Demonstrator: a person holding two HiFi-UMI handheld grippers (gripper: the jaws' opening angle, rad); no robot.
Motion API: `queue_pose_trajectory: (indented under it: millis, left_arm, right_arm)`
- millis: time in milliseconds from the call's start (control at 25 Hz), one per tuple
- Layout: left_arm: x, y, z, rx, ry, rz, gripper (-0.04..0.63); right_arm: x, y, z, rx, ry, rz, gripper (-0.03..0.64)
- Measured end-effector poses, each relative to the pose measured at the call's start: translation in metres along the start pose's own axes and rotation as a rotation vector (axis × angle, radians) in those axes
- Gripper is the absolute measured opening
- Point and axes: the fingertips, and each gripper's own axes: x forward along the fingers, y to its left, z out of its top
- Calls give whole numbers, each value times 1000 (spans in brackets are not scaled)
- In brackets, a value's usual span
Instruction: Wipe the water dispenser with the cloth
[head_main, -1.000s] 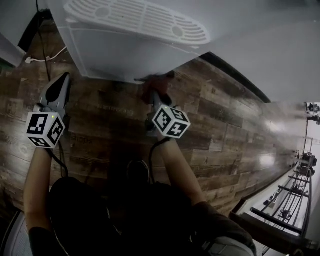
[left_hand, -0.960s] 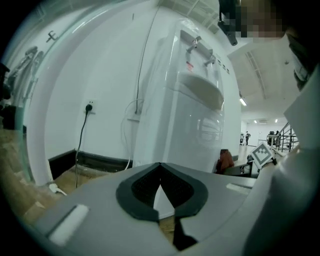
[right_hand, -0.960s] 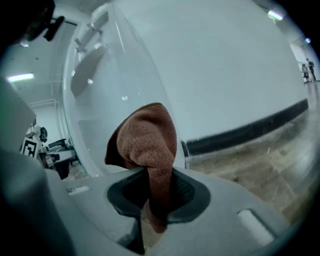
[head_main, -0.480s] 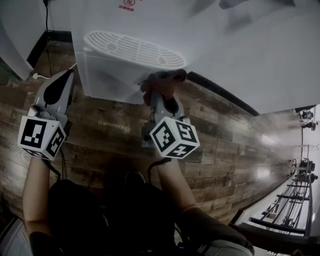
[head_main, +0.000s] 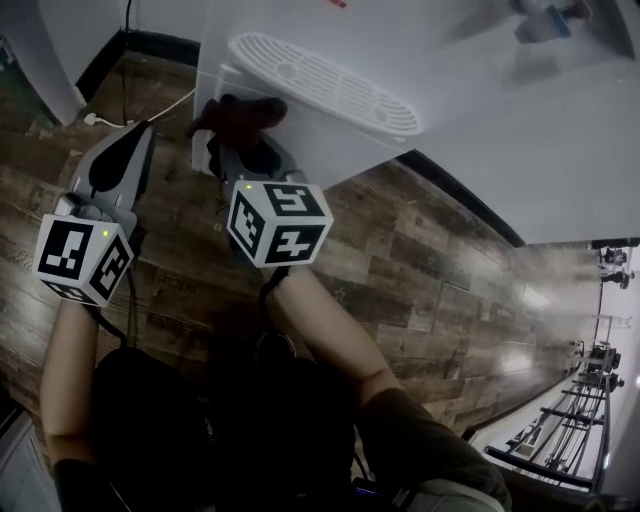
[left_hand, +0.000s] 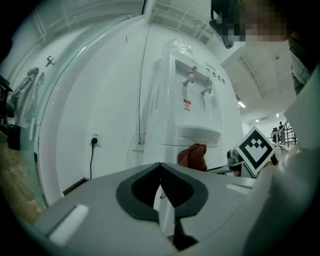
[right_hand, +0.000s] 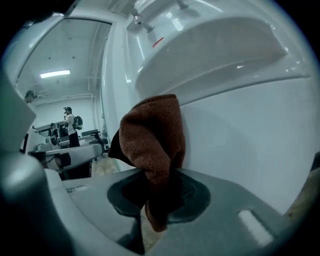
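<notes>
The white water dispenser (head_main: 300, 120) stands ahead, its slotted drip tray (head_main: 325, 85) seen from above. My right gripper (head_main: 240, 135) is shut on a brown cloth (head_main: 238, 110), which it holds against the cabinet front near its left corner, just below the tray. In the right gripper view the cloth (right_hand: 152, 137) bunches up out of the right gripper (right_hand: 155, 187) and touches the white panel (right_hand: 240, 130). My left gripper (head_main: 138, 132) hangs to the left, shut with nothing in it, apart from the dispenser. The left gripper view shows the dispenser (left_hand: 197, 105), its taps and the cloth (left_hand: 193, 156).
A dark wood-pattern floor (head_main: 430, 270) runs under me. A white cable (head_main: 150, 112) lies on the floor left of the dispenser, and a black cord hangs from a wall socket (left_hand: 94, 141). Metal racks (head_main: 590, 400) stand far right. People (right_hand: 70, 125) stand in the distance.
My right gripper has carried the cloth leftward along the dispenser's front, from under the tray's right part to its left corner. The left gripper has stayed about where it was.
</notes>
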Motion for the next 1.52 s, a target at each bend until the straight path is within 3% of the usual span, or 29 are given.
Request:
queue_pose_trajectory:
  millis: [200,360,440,600,680,800,920,1120,1520]
  left_arm:
    - [-6,12,-7,-16,2,21,18]
    - [-6,10,-15,-9,10,17,18]
    - [-6,6,-21,-5,26,0,18]
    - [-3,0,-34,7,49,-30,18]
    - [0,-1,-41,-7,53,-30,18]
    - [3,-4,-51,-23,61,-34,18]
    - [5,-9,-64,23,87,-39,18]
    - [3,-12,-71,78,106,-67,18]
    - [-8,12,-79,45,121,-2,18]
  right_arm:
    - [17,44,-10,-82,51,127,63]
    - [-6,47,-20,-65,12,194,63]
    - [-37,11,-28,-38,-12,111,63]
    - [-108,-106,-41,57,-36,-247,63]
    - [-132,-150,-45,104,-61,-387,63]
    - [-135,-177,-48,121,-96,-442,63]
    - [-114,-167,-52,88,-82,-395,63]
    - [-73,-111,-63,46,-46,-211,63]
    - [25,-19,-93,-61,79,59,63]
